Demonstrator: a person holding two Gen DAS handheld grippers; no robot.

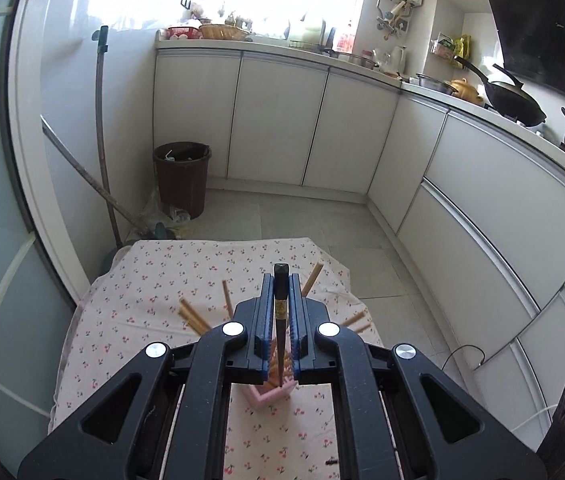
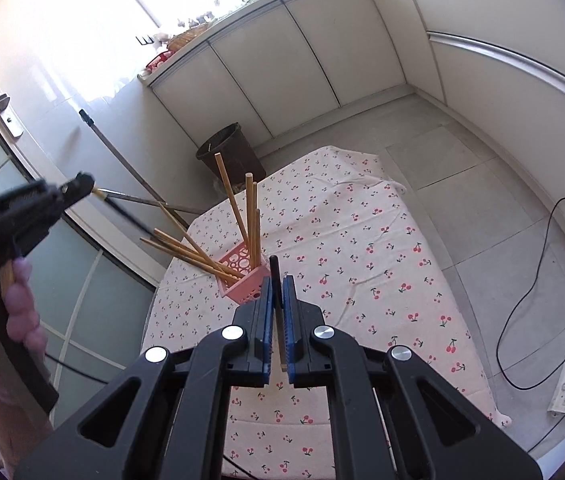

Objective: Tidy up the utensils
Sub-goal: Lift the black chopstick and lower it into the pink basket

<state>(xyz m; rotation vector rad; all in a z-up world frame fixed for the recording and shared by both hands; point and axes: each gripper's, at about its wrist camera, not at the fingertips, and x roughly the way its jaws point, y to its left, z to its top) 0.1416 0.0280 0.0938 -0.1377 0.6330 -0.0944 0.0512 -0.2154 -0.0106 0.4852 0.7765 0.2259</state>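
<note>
Since each claw is clamped on one dark chopstick, the left claw (image 1: 281,312) on its dark chopstick (image 1: 281,320) and the right claw (image 2: 277,312) likewise, a stick may slip or miss the pink holder (image 2: 242,280) just beyond the tips, knocking the leaning bamboo chopsticks (image 2: 202,256) onto the worktop (image 2: 362,240).

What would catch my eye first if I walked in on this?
Probably the pink holder on the cherry-print cloth, with wooden chopsticks fanning out of it. Close to each camera, the left gripper and the right gripper each pinch a dark chopstick. Behind, a black wok sits on the kitchen counter.
</note>
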